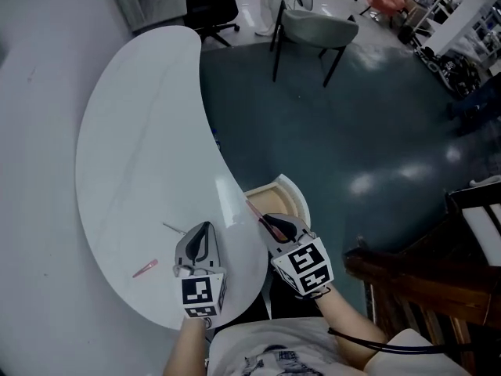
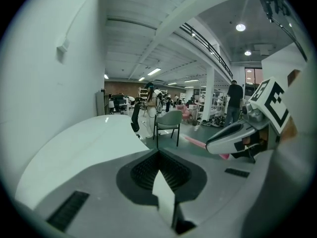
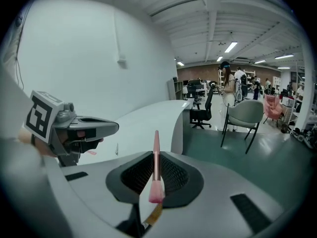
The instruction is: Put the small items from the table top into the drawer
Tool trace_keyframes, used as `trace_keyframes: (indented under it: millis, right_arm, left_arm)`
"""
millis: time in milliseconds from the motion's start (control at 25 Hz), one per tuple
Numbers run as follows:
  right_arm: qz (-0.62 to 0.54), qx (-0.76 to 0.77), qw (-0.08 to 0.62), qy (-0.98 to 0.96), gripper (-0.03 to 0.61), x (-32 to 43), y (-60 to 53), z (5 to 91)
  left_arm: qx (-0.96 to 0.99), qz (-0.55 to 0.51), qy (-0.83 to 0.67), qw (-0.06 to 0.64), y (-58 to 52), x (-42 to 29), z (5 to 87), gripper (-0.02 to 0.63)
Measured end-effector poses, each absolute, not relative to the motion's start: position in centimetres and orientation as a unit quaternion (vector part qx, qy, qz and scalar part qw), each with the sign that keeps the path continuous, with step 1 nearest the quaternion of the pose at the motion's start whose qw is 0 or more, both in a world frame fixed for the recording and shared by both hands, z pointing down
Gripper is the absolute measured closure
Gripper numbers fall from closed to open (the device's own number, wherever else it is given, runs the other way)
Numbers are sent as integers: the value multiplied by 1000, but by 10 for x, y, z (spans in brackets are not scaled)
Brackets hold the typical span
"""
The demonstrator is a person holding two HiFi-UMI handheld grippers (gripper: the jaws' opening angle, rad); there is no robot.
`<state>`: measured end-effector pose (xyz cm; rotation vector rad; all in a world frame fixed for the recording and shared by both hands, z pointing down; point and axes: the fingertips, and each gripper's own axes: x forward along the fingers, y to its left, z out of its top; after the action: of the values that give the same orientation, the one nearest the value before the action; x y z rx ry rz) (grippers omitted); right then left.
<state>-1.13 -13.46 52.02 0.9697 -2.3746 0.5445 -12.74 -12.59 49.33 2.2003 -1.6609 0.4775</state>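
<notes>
Right gripper (image 1: pixel 275 227) is clenched on a small pink brush (image 1: pixel 254 208). The brush's long axis runs along the jaws: the tapered handle sticks forward past the tips, the wider end and yellowish bristles sit back between the pads. The open drawer (image 1: pixel 278 198), with its light wood inside, lies just ahead of this gripper's tips and a bit to their right. The handle's tip reaches about to the drawer's left edge, where it meets the desk (image 1: pixel 141 147). I can't tell how high the brush is above the drawer. The right gripper is clearly the nearer one to the drawer. My read is that the next move depends on getting the brush forward and rightward so its whole length is over the opening before letting go. As it points now, the handle angles toward the desk edge and could catch the rim or land back on the desk. Left gripper (image 1: pixel 203 232) sits beside the right one, on its left and over the desk. Its jaws meet at the tips and I can make out no item in them. It is nearer to what remains on the desk. A thin grey pin-like piece (image 1: pixel 174 228) lies just ahead and to the left of its tips. A small pink piece (image 1: pixel 145 269) lies further to its left, its long axis slanted across the way the gripper points. Judging by that, the task is partway done, with one item in hand and at least two more to go.
</notes>
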Motion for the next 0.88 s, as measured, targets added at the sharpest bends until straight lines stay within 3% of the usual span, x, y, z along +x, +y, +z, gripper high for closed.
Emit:
trace_keyframes:
  millis: [880]
  right_arm:
    - [221, 352, 260, -872, 520, 140, -120, 540]
  left_arm:
    - [749, 159, -621, 169, -129, 17, 501, 591]
